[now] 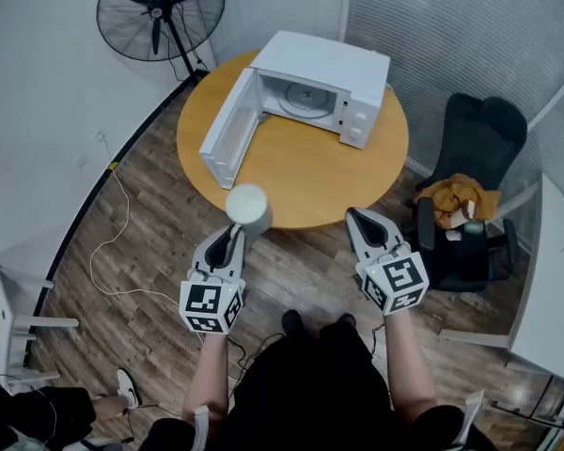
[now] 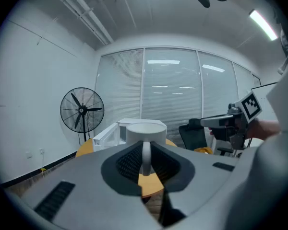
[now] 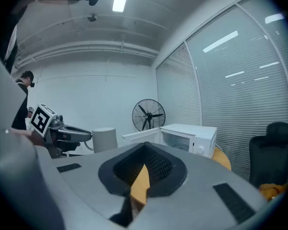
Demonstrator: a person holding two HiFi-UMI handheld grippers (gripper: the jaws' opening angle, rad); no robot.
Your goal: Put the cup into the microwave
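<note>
Left gripper [image 1: 233, 237] is pinching the cup [image 1: 248, 208] by its handle [image 2: 146, 158]. The fingers are clamping the handle from both sides, with the cup body sitting upright just beyond the tips. The cup is hanging in the air on the near side of the microwave [image 1: 331, 73], about over the near edge of the bench [image 1: 310, 181] and well short of the cavity. The microwave door [image 1: 227, 132] is standing open at the cavity's left, with the turntable [image 1: 305, 97] showing inside. Right gripper [image 1: 367, 224] is hovering to the near right of the microwave, off the bench, fingers pressed together at the tips with nothing between them. Step in hand, by my judgement: carrying the cup to the opening. To do it well: hold the cup level, since a handle-only pinch probably lets the body swing. Go straight into the cavity, staying clear of the open door. Seat the cup on the turntable before letting go.
</note>
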